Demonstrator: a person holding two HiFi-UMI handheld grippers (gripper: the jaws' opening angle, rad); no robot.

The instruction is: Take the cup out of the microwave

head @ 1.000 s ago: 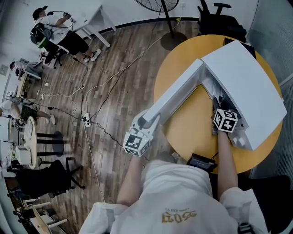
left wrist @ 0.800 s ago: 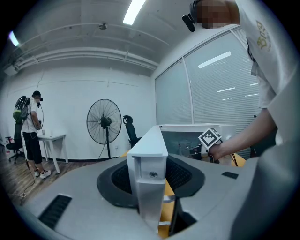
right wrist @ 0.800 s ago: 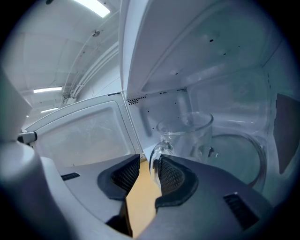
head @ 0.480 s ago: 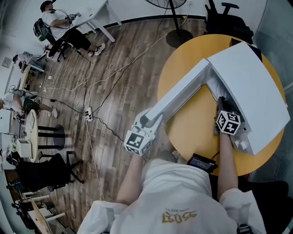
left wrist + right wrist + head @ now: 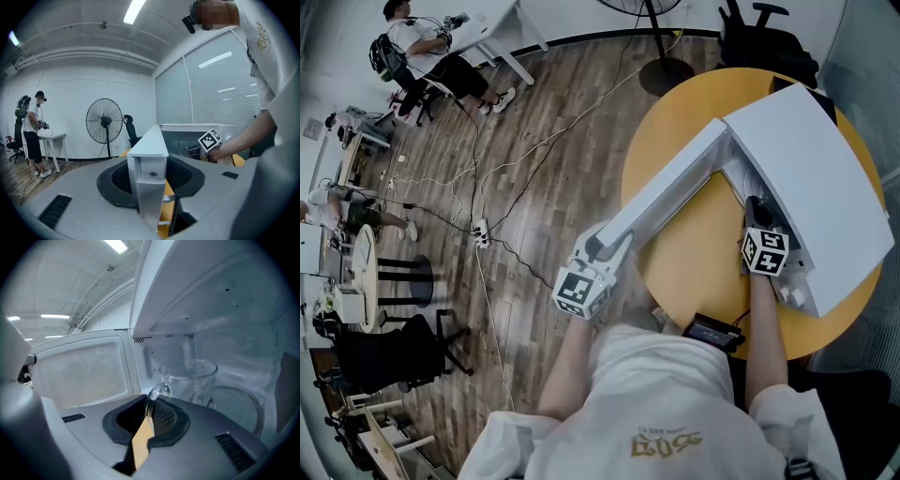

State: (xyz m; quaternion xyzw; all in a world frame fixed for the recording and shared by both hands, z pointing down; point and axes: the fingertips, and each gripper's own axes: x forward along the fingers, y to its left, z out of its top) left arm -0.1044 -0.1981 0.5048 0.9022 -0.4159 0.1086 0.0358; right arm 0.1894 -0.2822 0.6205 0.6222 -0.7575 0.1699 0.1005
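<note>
Glass cup point(image 5: 188, 379) is sitting on the turntable point(image 5: 243, 405) inside the microwave point(image 5: 225, 305), right tongs point(image 5: 151, 409) just closing onto its thin handle point(image 5: 156, 392), left tongs point(image 5: 151, 180) clamping the door point(image 5: 148, 143) open; so narrow a pinch is probably risking the cup pivoting, slipping, or knocking the cavity during withdrawal.

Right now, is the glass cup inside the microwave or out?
Inside: the glass cup stands upright on the turntable in the microwave cavity.
</note>
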